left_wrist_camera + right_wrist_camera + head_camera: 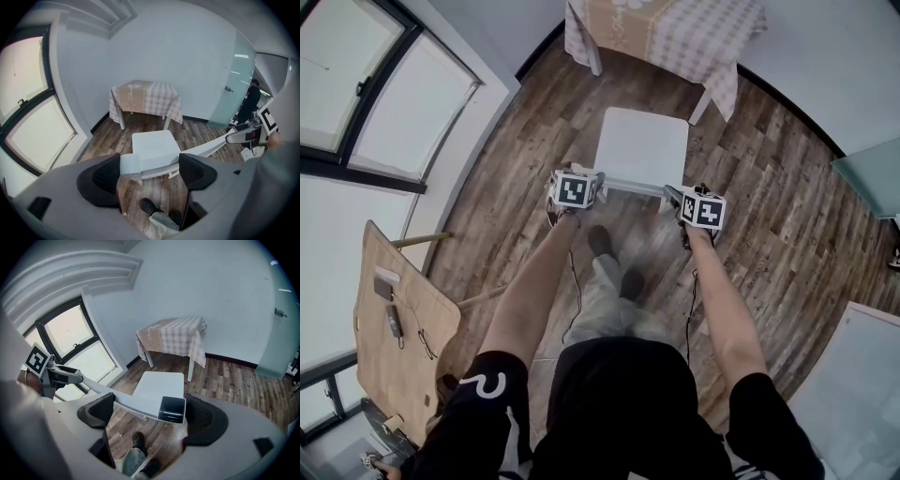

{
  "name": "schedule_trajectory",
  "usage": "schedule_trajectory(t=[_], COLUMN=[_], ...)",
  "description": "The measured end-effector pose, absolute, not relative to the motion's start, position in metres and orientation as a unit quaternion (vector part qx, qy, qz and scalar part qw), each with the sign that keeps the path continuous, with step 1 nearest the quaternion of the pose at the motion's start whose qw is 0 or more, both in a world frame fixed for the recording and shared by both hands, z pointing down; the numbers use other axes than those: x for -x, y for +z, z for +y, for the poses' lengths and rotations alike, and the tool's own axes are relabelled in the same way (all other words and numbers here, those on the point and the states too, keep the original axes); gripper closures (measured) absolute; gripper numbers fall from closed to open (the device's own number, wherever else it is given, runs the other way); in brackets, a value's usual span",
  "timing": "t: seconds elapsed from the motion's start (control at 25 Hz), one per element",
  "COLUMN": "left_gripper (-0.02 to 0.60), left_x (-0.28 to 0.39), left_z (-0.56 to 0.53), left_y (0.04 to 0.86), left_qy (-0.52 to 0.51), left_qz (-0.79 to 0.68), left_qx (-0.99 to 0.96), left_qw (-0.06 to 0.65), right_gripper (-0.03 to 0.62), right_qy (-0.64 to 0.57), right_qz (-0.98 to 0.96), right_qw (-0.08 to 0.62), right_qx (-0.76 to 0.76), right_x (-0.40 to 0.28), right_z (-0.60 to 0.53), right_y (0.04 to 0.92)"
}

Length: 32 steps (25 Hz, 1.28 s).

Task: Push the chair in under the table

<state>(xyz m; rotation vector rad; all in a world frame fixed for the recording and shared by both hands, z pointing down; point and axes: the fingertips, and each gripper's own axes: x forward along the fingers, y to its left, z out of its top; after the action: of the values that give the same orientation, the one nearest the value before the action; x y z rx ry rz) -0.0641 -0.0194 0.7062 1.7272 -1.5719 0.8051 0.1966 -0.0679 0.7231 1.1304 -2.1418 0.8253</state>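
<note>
Your left gripper [577, 184] and right gripper [695, 202] held jaws apart around chair [642, 145] backrest [633, 186] ends, unclamped. You needed even, straight push toward near edge of table [675, 37].

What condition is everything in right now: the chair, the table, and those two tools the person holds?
Chair: upright, pulled out, not yet under the table.
Table: draped with a checked cloth.
Left hand-held gripper: jaws open, at one end of the chair's back rail.
Right hand-held gripper: jaws open, at the rail's other end.
</note>
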Motion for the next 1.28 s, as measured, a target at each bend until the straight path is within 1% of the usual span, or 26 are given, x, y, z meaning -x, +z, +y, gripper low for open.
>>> schedule_trajectory(t=[0.32, 0.84, 1.28], left_gripper=[0.189, 0.189, 0.189], left_x=[0.069, 0.084, 0.110], left_z=[-0.058, -0.126, -0.187], left_y=[0.706, 0.711, 0.712], left_qy=[0.296, 0.289, 0.290], left_qz=[-0.601, -0.569, -0.556], left_qx=[-0.664, -0.680, -0.693], left_qw=[0.332, 0.362, 0.356], right_gripper=[0.109, 0.111, 0.111], right_qy=[0.302, 0.309, 0.313], right_qz=[-0.800, -0.791, -0.779], right_qw=[0.297, 0.309, 0.309], right_qx=[-0.424, -0.428, -0.446], right_x=[-0.192, -0.176, -0.152], right_z=[-0.111, -0.175, -0.227], right_y=[0.722, 0.720, 0.720])
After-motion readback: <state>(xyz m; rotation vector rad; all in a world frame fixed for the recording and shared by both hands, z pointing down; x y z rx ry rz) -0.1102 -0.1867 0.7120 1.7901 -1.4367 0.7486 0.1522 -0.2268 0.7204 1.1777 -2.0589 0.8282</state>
